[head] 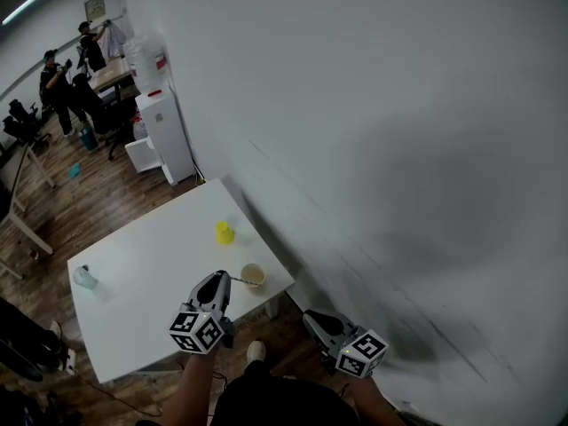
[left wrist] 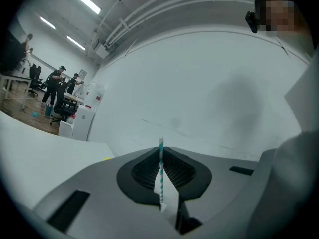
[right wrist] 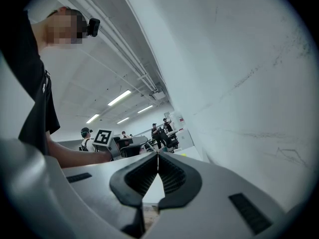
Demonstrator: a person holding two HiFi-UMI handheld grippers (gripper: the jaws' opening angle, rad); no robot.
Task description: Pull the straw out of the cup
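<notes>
A teal-and-white striped straw [left wrist: 161,176] stands clamped between the jaws of my left gripper [left wrist: 160,159], its tip poking out past them. In the head view the left gripper [head: 221,280] hovers over the near right part of the white table [head: 151,256], and the thin straw [head: 241,281] reaches from its tips towards the rim of a tan paper cup [head: 253,276]. I cannot tell if the straw's end still touches the cup. My right gripper [head: 311,317] hangs off the table's near right corner, shut on nothing [right wrist: 158,156].
A small yellow object [head: 224,232] stands behind the cup near the wall. A pale blue item [head: 85,277] sits at the table's left edge. A large white wall [head: 373,149] runs along the right. Several people and a water dispenser [head: 160,122] are far back.
</notes>
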